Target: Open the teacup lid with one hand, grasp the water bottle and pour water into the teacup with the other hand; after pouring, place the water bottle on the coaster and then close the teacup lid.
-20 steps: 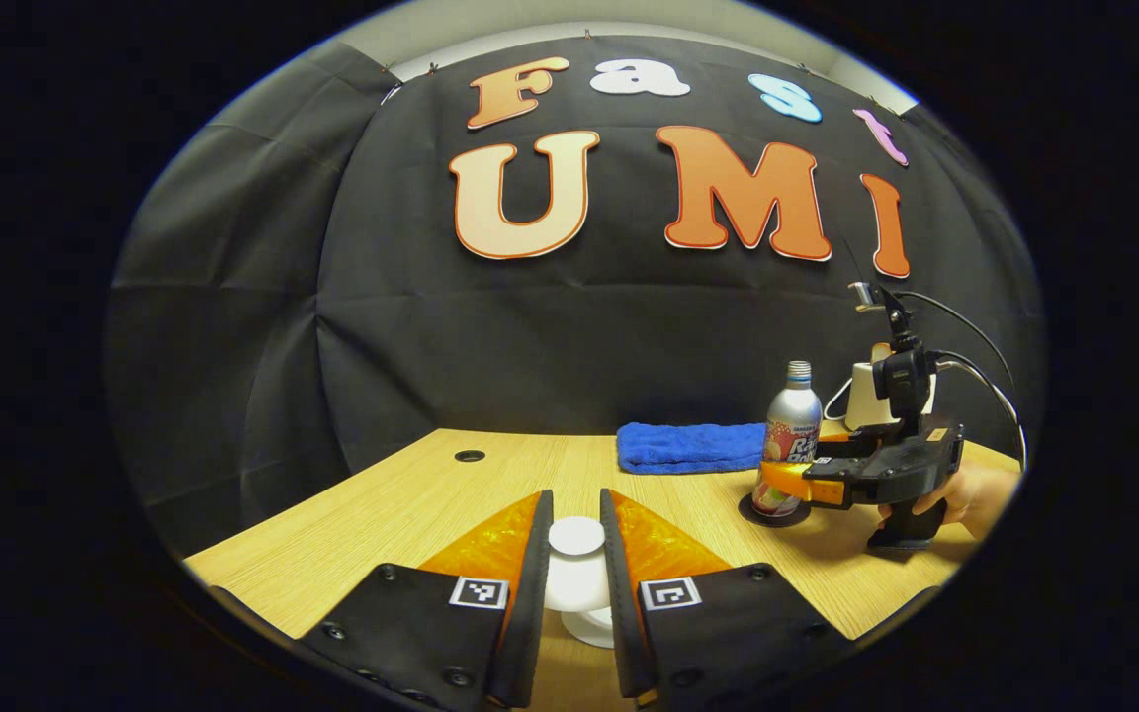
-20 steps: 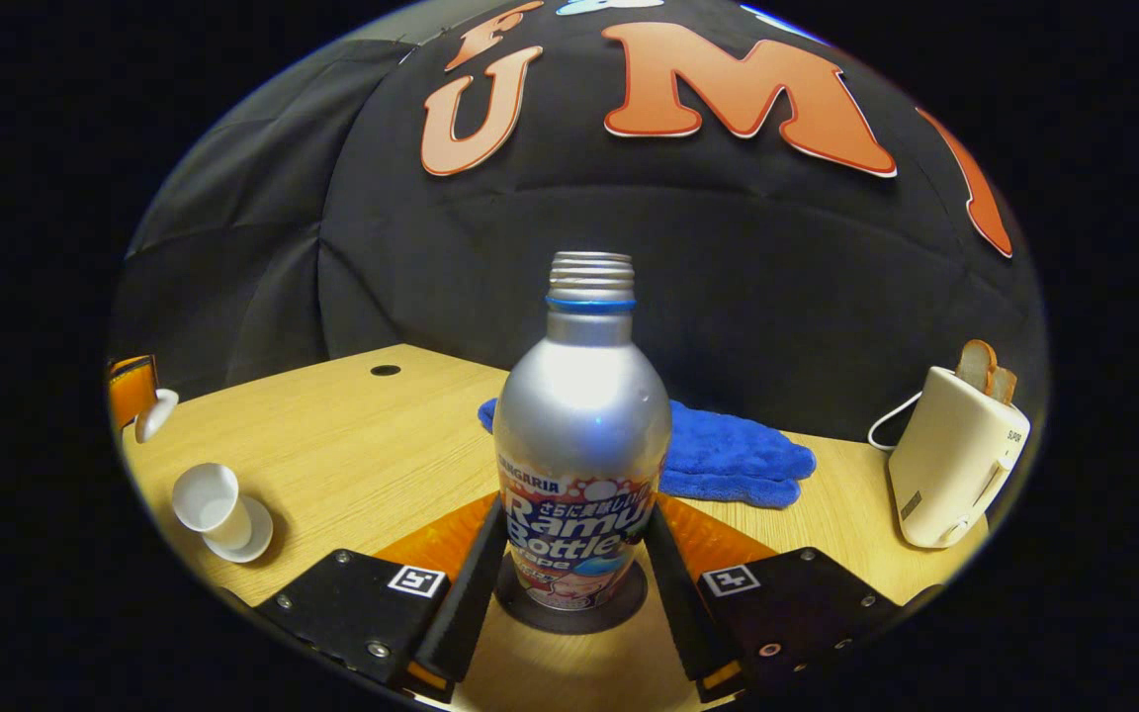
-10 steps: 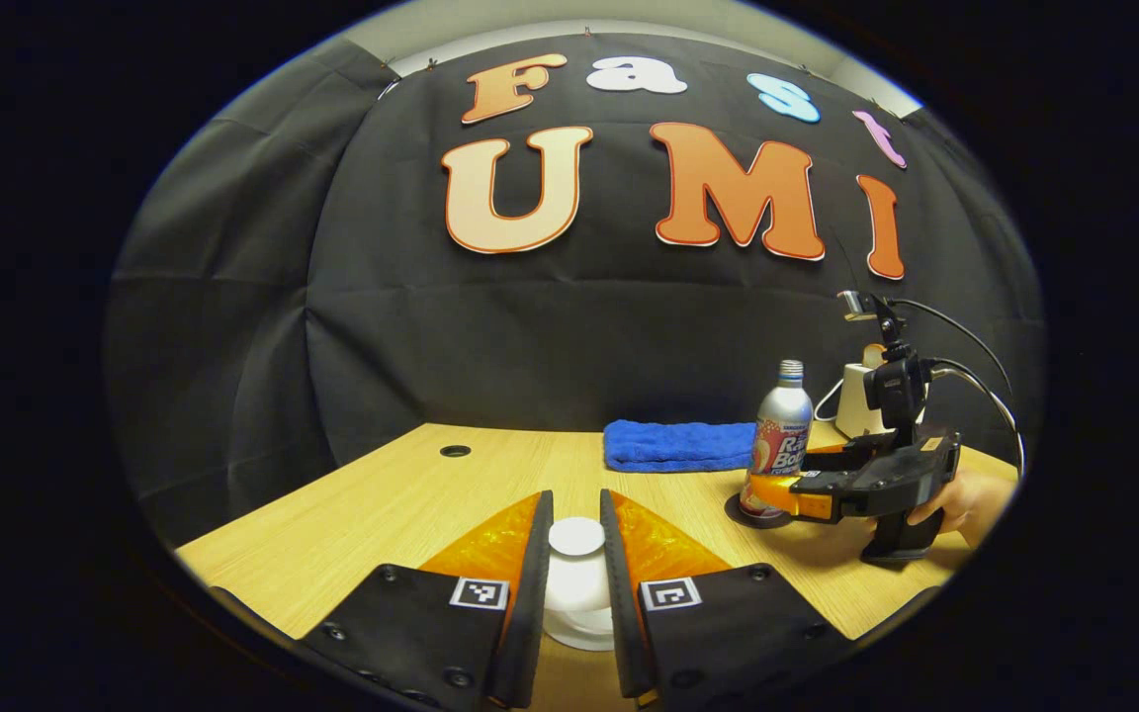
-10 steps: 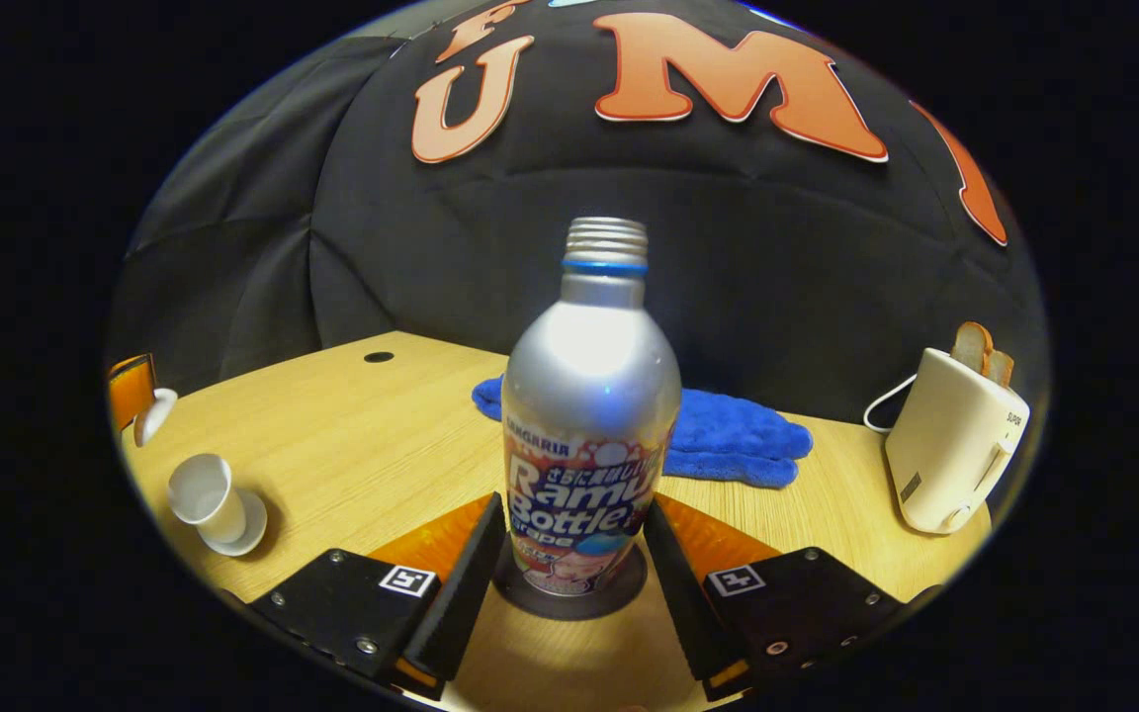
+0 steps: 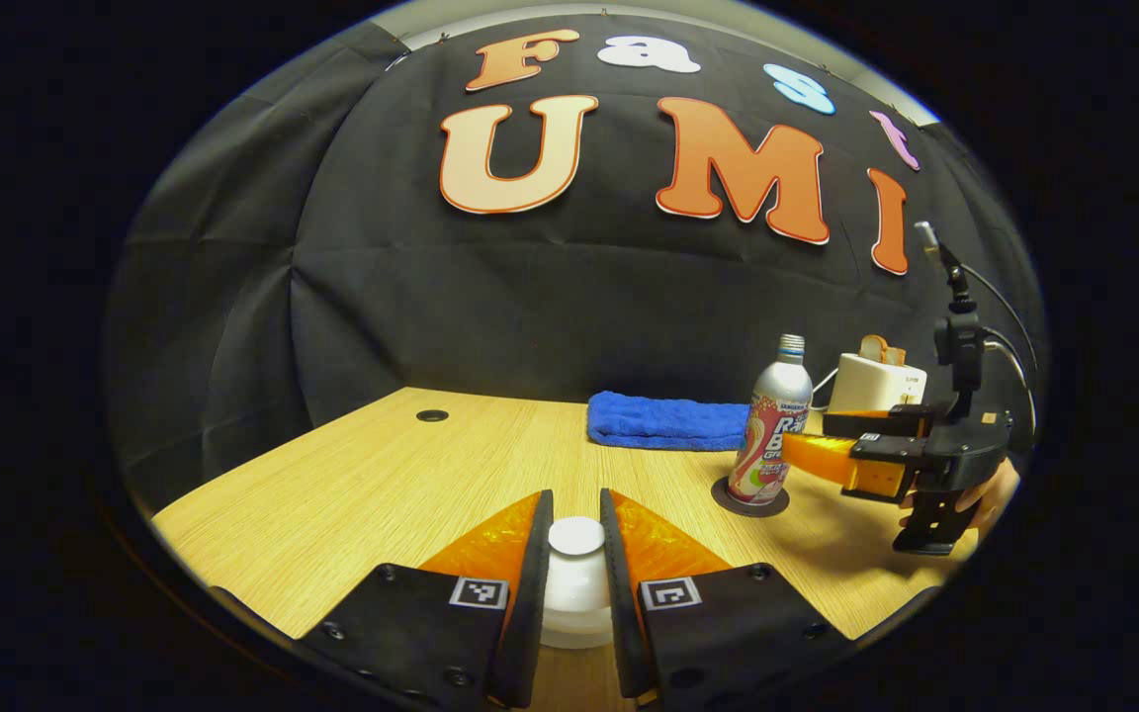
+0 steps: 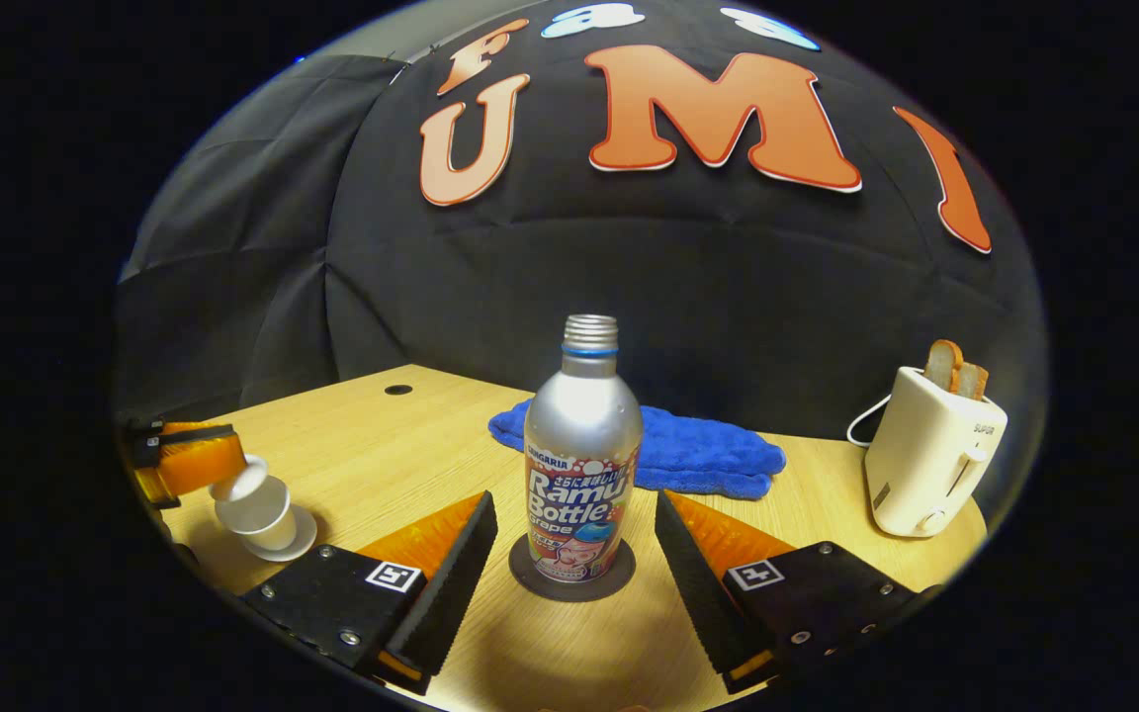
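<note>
Right gripper [image 6: 569,554] has let go and backed off, its fingers spread wide; the water bottle [image 6: 581,465] stands on the coaster [image 6: 617,583] at lower centre. Left gripper [image 5: 575,564] stays clamped on the lid [image 5: 575,536], now over the teacup [image 6: 261,509].

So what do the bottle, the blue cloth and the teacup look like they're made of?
The water bottle looks like brushed metal, probably aluminium: a matte silver shoulder, threaded neck and printed label. The blue cloth looks like soft terry or microfibre, with a fuzzy, lumpy pile. The teacup and its lid look like white glazed ceramic, smooth and slightly shiny, though plastic is possible.
</note>
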Demonstrator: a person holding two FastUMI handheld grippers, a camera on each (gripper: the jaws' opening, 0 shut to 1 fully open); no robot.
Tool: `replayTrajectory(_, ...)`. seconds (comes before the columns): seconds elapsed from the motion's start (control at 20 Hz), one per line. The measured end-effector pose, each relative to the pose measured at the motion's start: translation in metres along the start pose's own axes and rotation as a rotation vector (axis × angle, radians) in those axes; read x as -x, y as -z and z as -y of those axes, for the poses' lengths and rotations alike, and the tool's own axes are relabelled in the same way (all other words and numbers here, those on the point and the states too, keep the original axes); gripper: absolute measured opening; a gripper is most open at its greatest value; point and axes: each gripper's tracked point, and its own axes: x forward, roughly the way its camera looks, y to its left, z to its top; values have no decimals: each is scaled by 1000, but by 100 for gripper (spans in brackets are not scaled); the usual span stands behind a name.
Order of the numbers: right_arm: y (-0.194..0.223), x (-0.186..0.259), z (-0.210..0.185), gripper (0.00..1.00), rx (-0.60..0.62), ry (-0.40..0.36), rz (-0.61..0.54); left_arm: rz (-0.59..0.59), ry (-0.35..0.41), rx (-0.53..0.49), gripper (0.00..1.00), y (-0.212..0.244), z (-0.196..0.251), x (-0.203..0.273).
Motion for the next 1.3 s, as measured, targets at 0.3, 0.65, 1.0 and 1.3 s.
replayTrajectory(0.3,-13,35,12,98,-36,37,61,-49,-3,-3,35,21,2,-4)
replayTrajectory(0.65,-20,62,27,98,-36,91,108,-52,-16,-28,35,23,0,-6)
replayTrajectory(1.0,-28,83,30,97,-18,116,146,-31,-57,-44,55,15,-10,-2)
replayTrajectory(1.3,-40,103,40,98,14,173,193,110,-67,-71,80,-39,2,11)
